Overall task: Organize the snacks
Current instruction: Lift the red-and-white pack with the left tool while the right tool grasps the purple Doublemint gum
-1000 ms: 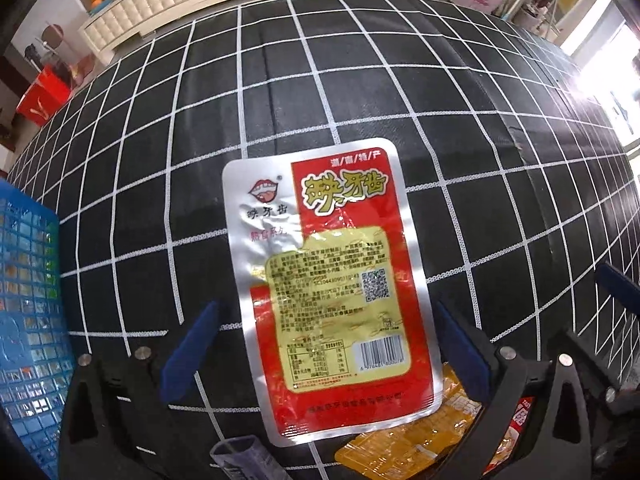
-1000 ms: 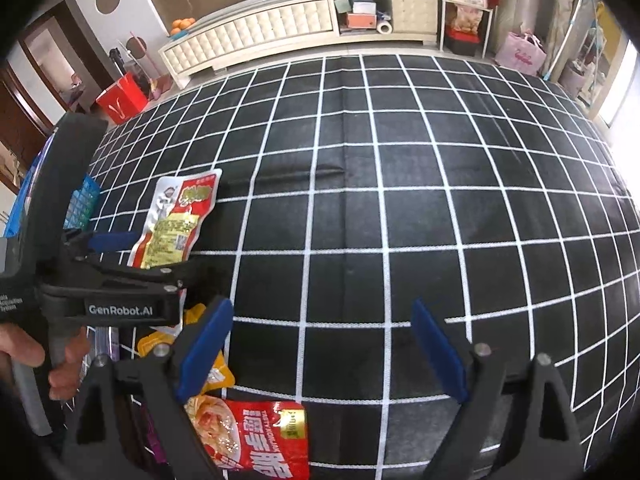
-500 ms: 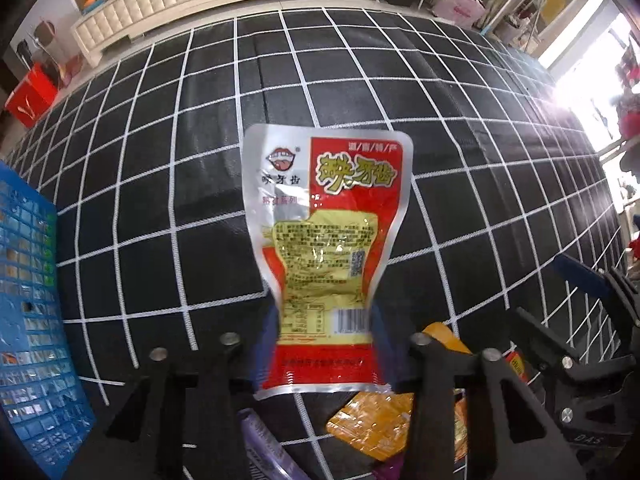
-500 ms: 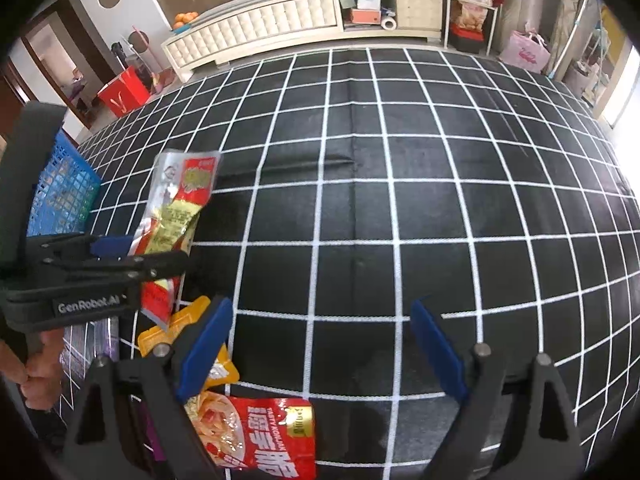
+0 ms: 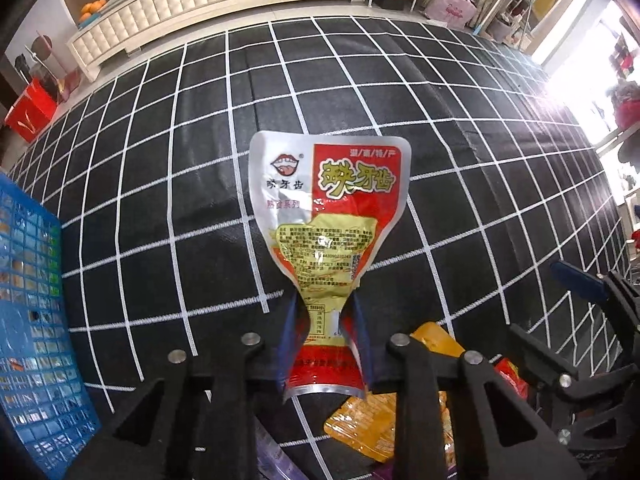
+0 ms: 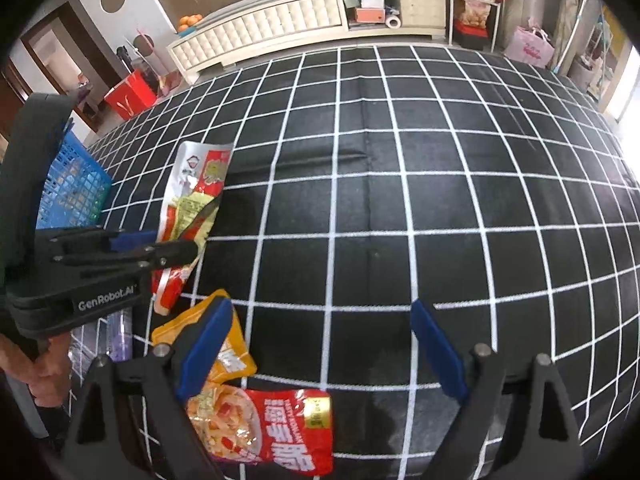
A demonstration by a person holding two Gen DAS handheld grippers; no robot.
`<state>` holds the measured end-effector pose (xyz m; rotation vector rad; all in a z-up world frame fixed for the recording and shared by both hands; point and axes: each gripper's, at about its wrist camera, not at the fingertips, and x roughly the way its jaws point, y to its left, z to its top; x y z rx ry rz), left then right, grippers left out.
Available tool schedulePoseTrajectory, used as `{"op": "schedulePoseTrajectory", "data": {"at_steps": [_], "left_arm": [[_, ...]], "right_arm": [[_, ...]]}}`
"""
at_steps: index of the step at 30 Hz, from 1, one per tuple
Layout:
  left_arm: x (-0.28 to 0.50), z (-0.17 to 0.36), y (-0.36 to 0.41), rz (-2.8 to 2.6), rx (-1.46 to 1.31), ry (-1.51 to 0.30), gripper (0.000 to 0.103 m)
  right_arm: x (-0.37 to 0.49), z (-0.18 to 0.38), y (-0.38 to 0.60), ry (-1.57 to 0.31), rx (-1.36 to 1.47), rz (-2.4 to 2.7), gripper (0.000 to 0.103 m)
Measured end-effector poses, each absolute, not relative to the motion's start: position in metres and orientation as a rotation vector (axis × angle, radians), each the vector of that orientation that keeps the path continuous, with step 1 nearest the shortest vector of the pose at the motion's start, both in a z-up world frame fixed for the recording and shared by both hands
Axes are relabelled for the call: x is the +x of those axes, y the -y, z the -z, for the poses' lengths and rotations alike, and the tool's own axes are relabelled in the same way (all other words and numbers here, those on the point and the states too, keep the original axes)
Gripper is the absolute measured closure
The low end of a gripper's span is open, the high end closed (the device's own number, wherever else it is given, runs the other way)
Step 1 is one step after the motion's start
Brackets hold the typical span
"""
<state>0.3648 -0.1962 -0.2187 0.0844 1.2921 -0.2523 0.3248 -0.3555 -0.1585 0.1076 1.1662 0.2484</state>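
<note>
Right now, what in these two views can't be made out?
- Blue basket contents: left wrist view, cut by edge, blurred through mesh.
- Purple packet: right wrist view, mostly behind the left hand-held gripper; print unreadable.
- Orange packet: left wrist view, partly behind gripper frame.
- Red-and-silver packet: fine print too small.

The left gripper [image 5: 325, 340] is matte black plastic — angular strut arms, each carrying round silver screw heads, ending in blue pads [image 5: 294, 332]. Seen from the other side, its body bears white "GenRobot.AI" lettering behind the claw, with small dark screws along the arm. The right gripper [image 6: 320, 344] matches it — black triangular struts, silver pivot screws just behind long blue fingers [image 6: 438, 354].
</note>
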Motion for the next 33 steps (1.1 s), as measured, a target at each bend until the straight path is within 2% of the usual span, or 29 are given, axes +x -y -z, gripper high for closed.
{"op": "schedulePoseTrajectory", "data": {"at_steps": [7,15,28,30,32,33], "left_arm": [[0.329,0.179,0.184,0.289,0.093,-1.210,0.079],[0.281,0.137,0.137,0.252,0.089,-1.125,0.079],[0.204,0.143,0.069,0.181,0.027,-1.082,0.079],[0.193,0.146,0.063,0.178,0.005,-1.084,0.079],[0.186,0.149,0.060,0.168,-0.002,-1.086,0.079],[0.182,0.151,0.057,0.164,-0.009,-1.088,0.079]], "right_arm": [[0.314,0.137,0.342,-1.146,0.061,-0.235,0.010],[0.293,0.107,0.294,-1.120,-0.034,-0.308,0.010],[0.265,0.122,0.234,-1.152,-0.106,-0.394,0.010],[0.263,0.130,0.222,-1.171,-0.136,-0.424,0.016],[0.263,0.138,0.212,-1.197,-0.145,-0.441,0.030],[0.262,0.142,0.207,-1.208,-0.149,-0.450,0.031]]}}
